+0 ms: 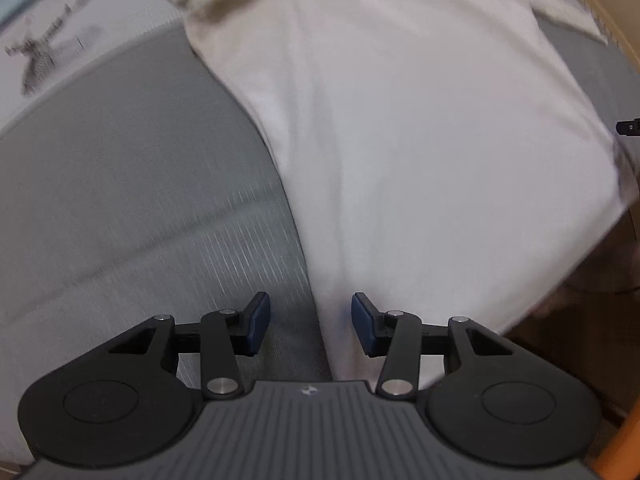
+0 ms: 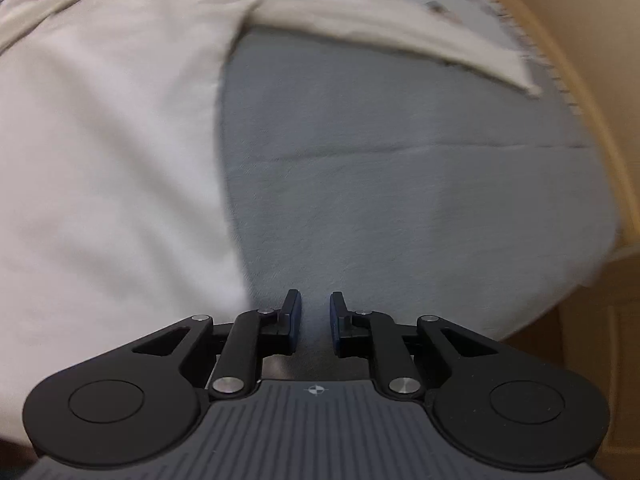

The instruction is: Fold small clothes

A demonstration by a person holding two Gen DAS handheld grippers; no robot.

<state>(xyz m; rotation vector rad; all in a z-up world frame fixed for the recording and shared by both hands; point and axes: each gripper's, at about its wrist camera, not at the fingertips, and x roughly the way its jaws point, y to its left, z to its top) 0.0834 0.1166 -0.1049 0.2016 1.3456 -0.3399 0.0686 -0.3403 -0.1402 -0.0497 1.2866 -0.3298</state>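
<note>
The left claw (image 1: pixel 311 322) is held half open over the edge of the white cotton garment (image 1: pixel 400 140), gripping nothing. The right claw (image 2: pixel 315 320), narrowly parted and empty, is poised over grey ribbed bedding (image 2: pixel 400 184) beside it. A pale patterned sheet (image 1: pixel 52 40) is seen beyond; no writing can be read.

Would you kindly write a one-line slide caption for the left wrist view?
Open left gripper poised over the edge of a white T-shirt spread on a grey mat.
</note>
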